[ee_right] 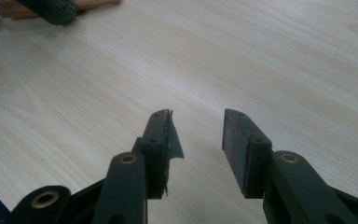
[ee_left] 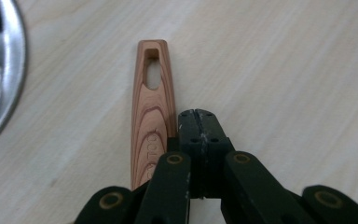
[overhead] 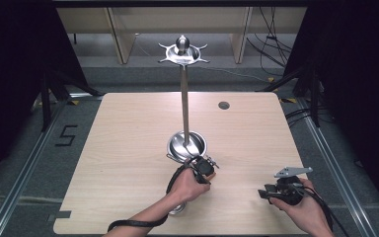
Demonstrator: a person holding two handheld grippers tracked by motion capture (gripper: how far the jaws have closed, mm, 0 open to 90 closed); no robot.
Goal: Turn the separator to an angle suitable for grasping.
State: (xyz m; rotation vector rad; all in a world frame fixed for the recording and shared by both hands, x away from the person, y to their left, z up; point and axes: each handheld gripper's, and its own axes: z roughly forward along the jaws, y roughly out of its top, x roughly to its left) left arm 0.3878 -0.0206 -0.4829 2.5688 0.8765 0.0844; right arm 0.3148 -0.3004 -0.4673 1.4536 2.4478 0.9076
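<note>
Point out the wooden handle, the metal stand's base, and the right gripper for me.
wooden handle (ee_left: 151,116), left gripper view, its grained middle.
metal stand's base (overhead: 177,146), high view, the dish's left rim.
right gripper (ee_right: 198,133), right gripper view, midway between its fingers.

One metal stand (overhead: 185,98), one wooden handle (ee_left: 152,112), two hand-held grippers, one table (overhead: 128,148)

Pale wood worktop (overhead: 128,148) seen with round grommet hole (overhead: 223,105) near far edge. Cables (overhead: 271,39) trailed across grey floor (overhead: 24,143) beyond. Black "5" mark (overhead: 66,135) laid on floor at left.
</note>
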